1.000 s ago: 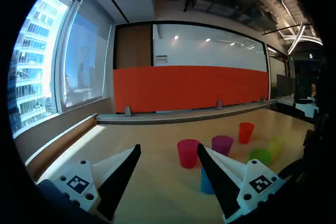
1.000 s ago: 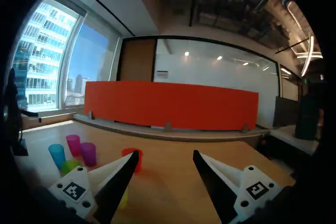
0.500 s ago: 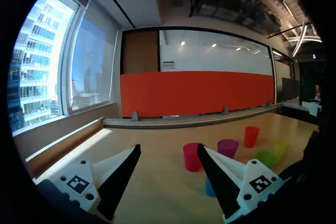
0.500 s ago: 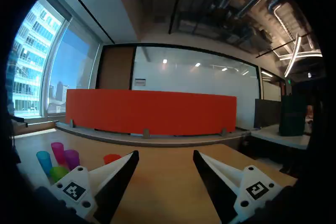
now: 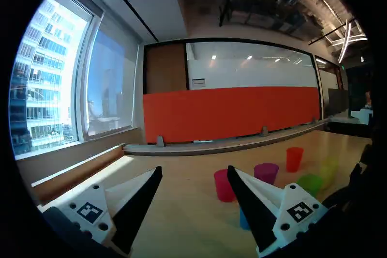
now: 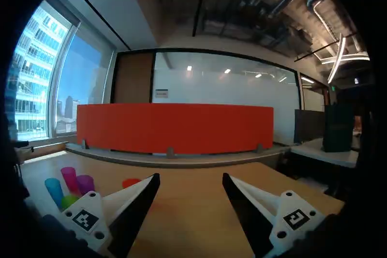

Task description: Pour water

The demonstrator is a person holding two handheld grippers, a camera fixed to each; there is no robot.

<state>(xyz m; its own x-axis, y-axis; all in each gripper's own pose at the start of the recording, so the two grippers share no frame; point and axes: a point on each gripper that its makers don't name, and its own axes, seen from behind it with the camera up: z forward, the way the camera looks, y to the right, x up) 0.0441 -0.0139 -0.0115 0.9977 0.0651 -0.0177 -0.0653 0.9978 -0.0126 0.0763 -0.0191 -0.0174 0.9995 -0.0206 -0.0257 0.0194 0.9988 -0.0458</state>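
Observation:
Several coloured plastic cups stand on a wooden table [image 5: 184, 209]. In the left gripper view a pink cup [image 5: 223, 186], a purple cup [image 5: 267, 172], a red cup [image 5: 293, 159], a green cup [image 5: 310, 184] and a yellow cup [image 5: 330, 170] sit ahead to the right; a blue cup [image 5: 243, 219] peeks from behind the right finger. My left gripper [image 5: 193, 185] is open and empty. In the right gripper view the blue cup [image 6: 53, 191], pink cup [image 6: 70, 180], purple cup [image 6: 85, 184], green cup [image 6: 68, 201] and red cup [image 6: 130, 182] lie left. My right gripper [image 6: 191, 192] is open and empty.
An orange partition [image 5: 232, 113] and a low rail [image 5: 217, 144] close the table's far edge. A wooden ledge [image 5: 72, 175] runs under the windows on the left. A dark desk with equipment [image 6: 334, 142] stands at the right.
Both views have tilted upward, so the cups sit lower in frame and more ceiling shows. In the right gripper view the yellow cup has dropped behind the left finger. Both grippers stayed open.

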